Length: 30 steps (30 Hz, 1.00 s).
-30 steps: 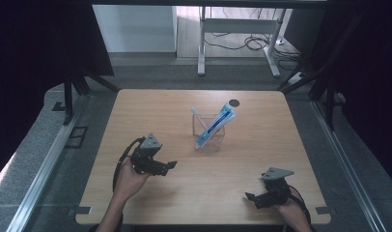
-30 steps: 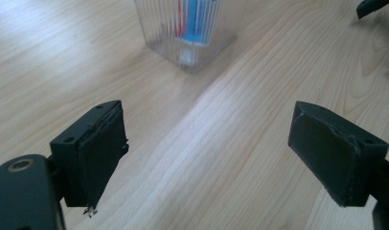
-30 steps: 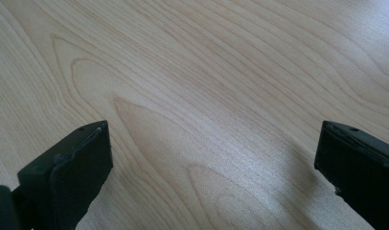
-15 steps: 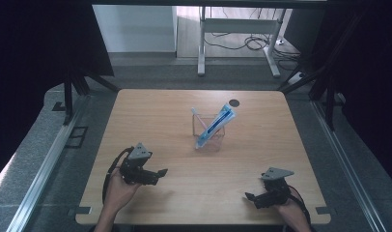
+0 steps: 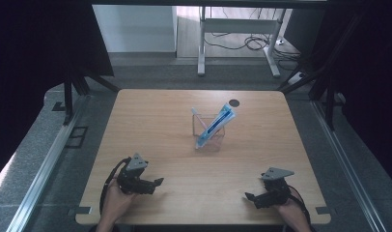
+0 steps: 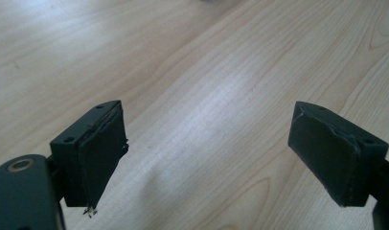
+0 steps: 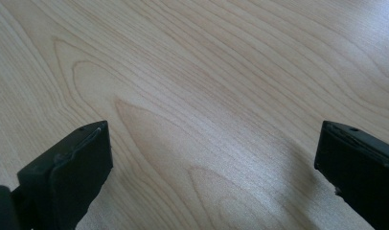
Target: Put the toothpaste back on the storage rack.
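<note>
Above bare table (image 6: 207, 96), left claw (image 6: 207, 153) wide, empty

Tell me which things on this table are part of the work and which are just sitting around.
Part of the work:
clear holder
blue tube leaning in it
pink stick in it

Just there:
dark round spot on the table

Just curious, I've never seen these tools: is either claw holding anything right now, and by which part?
Nothing is held. The left claw and right claw are both open over bare table.
</note>
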Available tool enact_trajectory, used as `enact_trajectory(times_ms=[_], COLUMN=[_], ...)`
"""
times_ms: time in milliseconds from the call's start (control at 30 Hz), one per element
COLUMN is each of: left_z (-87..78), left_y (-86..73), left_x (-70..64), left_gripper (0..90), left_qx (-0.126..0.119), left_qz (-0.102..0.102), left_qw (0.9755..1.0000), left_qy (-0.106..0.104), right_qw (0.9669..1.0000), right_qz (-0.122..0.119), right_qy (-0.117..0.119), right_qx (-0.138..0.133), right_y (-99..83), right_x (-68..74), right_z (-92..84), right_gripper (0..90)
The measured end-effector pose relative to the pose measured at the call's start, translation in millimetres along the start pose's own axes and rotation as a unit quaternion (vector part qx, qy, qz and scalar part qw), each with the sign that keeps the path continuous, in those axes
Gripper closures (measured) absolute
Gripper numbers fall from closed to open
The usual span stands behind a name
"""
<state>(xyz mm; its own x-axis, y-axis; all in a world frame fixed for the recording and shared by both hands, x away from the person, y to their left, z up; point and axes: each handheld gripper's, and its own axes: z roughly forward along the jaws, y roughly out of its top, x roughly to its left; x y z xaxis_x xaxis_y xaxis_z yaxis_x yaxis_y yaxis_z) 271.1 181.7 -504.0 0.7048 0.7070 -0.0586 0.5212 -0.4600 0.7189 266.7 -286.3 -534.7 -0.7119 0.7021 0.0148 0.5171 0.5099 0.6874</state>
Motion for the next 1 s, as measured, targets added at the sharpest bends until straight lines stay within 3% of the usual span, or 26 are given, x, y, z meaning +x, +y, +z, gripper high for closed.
enact_trajectory(times_ms=[200, 600, 1000], left_z=[8.5, 25.9, 35.9], left_y=[-5.0, -12.0, -14.9], left_x=[-6.6, -16.2, -19.3], left_gripper=[13.1, 13.0, 13.0], left_qx=[0.005, 0.036, 0.052], left_qz=[0.005, 0.02, 0.031], left_qw=[1.0, 0.9991, 0.9981], left_qy=[-0.005, -0.01, -0.008], right_qw=[1.0, 1.0, 1.0], right_qz=[-0.002, -0.003, -0.005], right_qy=[0.0, 0.002, 0.002], right_qx=[0.0, 0.001, 0.003], right_y=[-0.1, -0.6, -1.3], right_x=[-0.1, 0.5, 0.5], right_z=[-0.1, 1.6, 3.8], right_gripper=[0.0, 0.0, 0.0])
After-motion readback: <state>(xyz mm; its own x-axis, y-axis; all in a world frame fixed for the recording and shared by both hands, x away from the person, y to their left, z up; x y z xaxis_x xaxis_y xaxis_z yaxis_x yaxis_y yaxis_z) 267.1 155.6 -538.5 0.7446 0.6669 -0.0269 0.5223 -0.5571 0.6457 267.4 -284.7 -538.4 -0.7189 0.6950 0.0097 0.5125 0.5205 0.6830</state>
